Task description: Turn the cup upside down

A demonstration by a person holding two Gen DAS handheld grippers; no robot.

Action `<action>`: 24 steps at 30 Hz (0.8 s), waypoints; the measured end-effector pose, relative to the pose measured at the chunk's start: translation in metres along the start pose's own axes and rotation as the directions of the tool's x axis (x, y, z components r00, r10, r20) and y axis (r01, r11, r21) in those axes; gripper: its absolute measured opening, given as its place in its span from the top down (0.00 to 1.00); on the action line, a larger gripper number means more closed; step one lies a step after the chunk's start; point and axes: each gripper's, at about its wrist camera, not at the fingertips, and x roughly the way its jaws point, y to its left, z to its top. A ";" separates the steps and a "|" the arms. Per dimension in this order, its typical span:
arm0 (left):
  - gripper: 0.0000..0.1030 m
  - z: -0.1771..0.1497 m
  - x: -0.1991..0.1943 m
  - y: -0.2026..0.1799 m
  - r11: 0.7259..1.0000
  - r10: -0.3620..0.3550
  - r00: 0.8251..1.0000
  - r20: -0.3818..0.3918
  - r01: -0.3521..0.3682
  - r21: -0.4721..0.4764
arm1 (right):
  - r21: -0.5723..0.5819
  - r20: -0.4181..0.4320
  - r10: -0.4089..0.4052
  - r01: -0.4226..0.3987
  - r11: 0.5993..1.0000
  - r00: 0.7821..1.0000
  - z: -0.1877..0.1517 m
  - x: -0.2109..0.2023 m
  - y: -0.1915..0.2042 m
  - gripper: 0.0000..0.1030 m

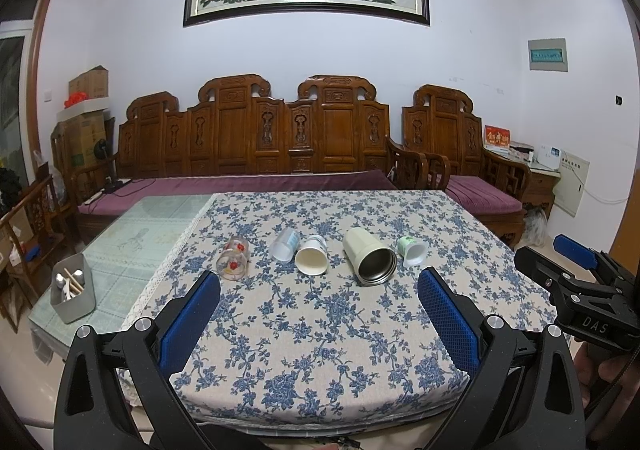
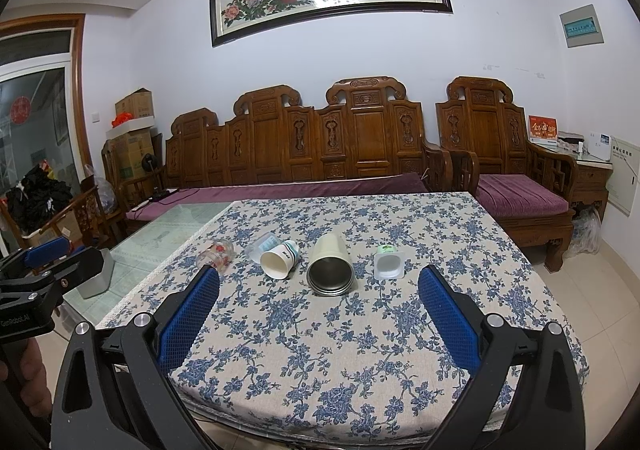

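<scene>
Several cups lie on their sides in a row on the floral tablecloth (image 1: 320,330), mouths toward me: a glass with red flowers (image 1: 233,259) (image 2: 216,255), a clear plastic cup (image 1: 284,244) (image 2: 260,246), a white paper cup (image 1: 312,255) (image 2: 279,258), a cream steel tumbler (image 1: 370,261) (image 2: 331,265) and a small white yogurt cup (image 1: 413,251) (image 2: 387,260). My left gripper (image 1: 320,326) is open and empty, short of the row. My right gripper (image 2: 320,324) is open and empty too. Each gripper shows at the edge of the other's view.
A grey holder with chopsticks and spoons (image 1: 74,292) stands on the bare glass tabletop (image 1: 152,234) at the left. A carved wooden sofa (image 1: 256,138) with purple cushions stands behind the table. An armchair (image 2: 516,170) stands at the right.
</scene>
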 end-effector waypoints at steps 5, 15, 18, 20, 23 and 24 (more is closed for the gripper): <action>0.08 -0.001 0.000 0.000 1.000 0.000 1.000 -0.002 0.000 0.000 | 0.002 0.000 0.000 0.000 1.000 1.000 0.000 0.000 0.001 0.03; 0.08 -0.001 0.024 0.005 1.000 -0.026 0.997 -0.075 0.027 0.014 | 0.012 -0.042 0.006 -0.006 1.000 0.999 0.001 0.022 -0.007 0.03; 0.08 0.001 0.037 0.006 0.998 -0.049 0.993 -0.109 0.052 0.030 | 0.005 -0.066 0.002 -0.001 1.000 0.998 0.002 0.038 -0.012 0.03; 0.08 0.003 0.047 0.007 0.997 -0.060 0.990 -0.129 0.067 0.044 | 0.005 -0.080 0.001 0.000 1.000 0.997 0.004 0.048 -0.014 0.03; 0.08 0.005 0.060 0.007 0.994 -0.073 0.985 -0.153 0.084 0.067 | 0.005 -0.108 0.007 -0.007 1.000 0.994 0.005 0.070 -0.020 0.03; 0.08 0.006 0.065 0.006 0.993 -0.079 0.984 -0.163 0.091 0.072 | 0.003 -0.117 0.010 -0.009 1.000 0.993 0.006 0.076 -0.021 0.03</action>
